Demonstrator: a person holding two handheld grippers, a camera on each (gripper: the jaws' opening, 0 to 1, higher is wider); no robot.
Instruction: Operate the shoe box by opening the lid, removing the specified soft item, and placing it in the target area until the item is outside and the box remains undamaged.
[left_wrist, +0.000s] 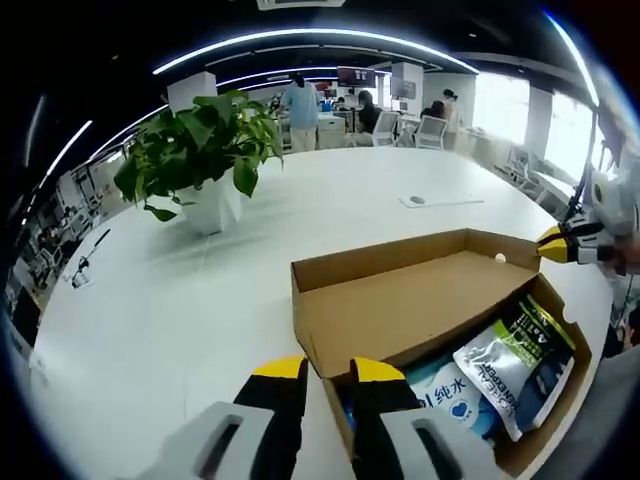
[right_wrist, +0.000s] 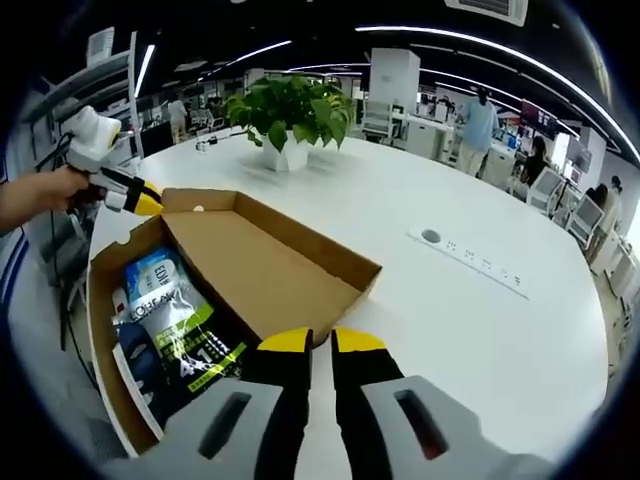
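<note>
A brown cardboard shoe box (left_wrist: 420, 300) lay open on a broad white table (left_wrist: 200, 290), its hinged lid (right_wrist: 255, 262) folded back and resting flat on the tabletop beside the tray. Inside the tray lay soft plastic pouches: a silver, black and lime-green pouch (left_wrist: 515, 365) lay partly over a pale blue and white wipes packet (left_wrist: 450, 392) printed with Chinese characters. In the left gripper view, the left gripper (left_wrist: 325, 372), with black jaws tipped in yellow, sat at the near corner of the box, one jaw on either side of the cardboard wall with a narrow gap between them; whether the jaws actually pinched the edge could not be told. In the right gripper view, the right gripper (right_wrist: 320, 345) stood at the opposite end, its yellow-tipped jaws drawn nearly together over the edge of the lid; its hold on the cardboard was likewise unclear. Each gripper also appeared in the other's view, at the far corner of the box, the left one held by a hand (right_wrist: 45, 195). A leafy green plant in a white pot (left_wrist: 205, 160) stood well away on the table, and a flush white socket strip (right_wrist: 470, 260) was set into the tabletop.
</note>
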